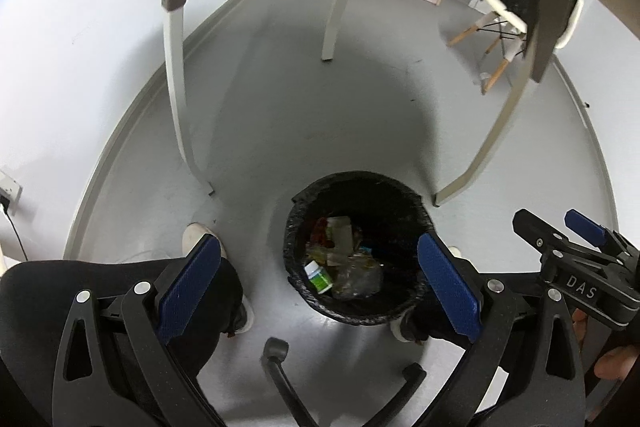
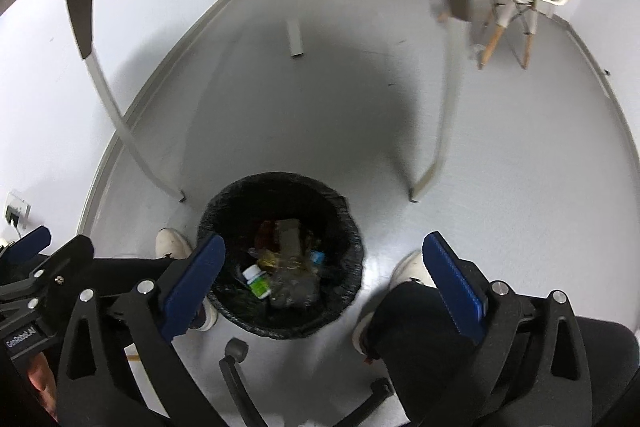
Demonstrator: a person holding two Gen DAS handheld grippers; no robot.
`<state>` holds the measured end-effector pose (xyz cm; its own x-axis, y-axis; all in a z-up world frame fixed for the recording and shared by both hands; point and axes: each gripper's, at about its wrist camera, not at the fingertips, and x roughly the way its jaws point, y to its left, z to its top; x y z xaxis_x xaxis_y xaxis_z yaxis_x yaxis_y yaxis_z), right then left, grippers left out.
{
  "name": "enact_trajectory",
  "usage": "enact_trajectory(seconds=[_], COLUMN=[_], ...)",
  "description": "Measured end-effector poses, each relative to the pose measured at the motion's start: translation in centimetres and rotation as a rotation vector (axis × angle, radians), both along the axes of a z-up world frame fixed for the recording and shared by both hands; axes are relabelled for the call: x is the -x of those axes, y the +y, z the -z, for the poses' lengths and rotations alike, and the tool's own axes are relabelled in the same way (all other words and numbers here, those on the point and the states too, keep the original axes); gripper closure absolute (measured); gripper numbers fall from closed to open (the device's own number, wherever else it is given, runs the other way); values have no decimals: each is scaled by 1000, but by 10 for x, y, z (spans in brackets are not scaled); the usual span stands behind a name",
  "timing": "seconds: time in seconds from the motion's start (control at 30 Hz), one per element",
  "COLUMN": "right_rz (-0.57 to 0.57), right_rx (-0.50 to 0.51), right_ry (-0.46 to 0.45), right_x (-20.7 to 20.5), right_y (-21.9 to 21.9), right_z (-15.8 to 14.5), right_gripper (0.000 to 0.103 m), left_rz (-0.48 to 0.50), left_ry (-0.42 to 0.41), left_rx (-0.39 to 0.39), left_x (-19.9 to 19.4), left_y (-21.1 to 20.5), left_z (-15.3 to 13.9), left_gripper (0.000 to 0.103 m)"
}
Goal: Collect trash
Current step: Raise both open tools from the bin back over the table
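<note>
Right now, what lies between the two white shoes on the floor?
The bin, lined with a black bag and holding trash, stands between the left shoe and the right shoe. The right wrist view shows it best.

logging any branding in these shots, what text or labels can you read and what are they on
"DAS" – on the body of the right gripper, seen in the left wrist view.
"GenRobot.AI" – on the body of the left gripper, seen in the right wrist view; small, so this reading is uncertain.
Green label on the white-capped bottle in the trash bin: too small to read.
</note>
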<state>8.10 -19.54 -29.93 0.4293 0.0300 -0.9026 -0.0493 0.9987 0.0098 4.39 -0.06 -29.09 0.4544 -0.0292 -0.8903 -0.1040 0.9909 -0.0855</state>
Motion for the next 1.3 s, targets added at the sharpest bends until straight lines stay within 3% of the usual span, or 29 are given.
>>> enact_trajectory(seconds=[0.3, 0.83, 1.03, 1.3], right_rz=[40, -17, -27, -29], right_rx=[29, 4, -14, 2], right_ry=[-84, -258, -341, -400], right_x=[45, 108, 119, 101], right_y=[-25, -23, -28, -34], right_z=[-60, -189, -242, -289], right_gripper=[8, 8, 8, 8], left_rz=[34, 42, 37, 37], left_ry=[-68, -217, -262, -317], left_rx=[2, -16, -19, -46], left_x=[36, 77, 77, 49], left_y=[-14, -24, -31, -37], left_z=[-58, -174, -214, -261], left_gripper=[6, 6, 6, 6])
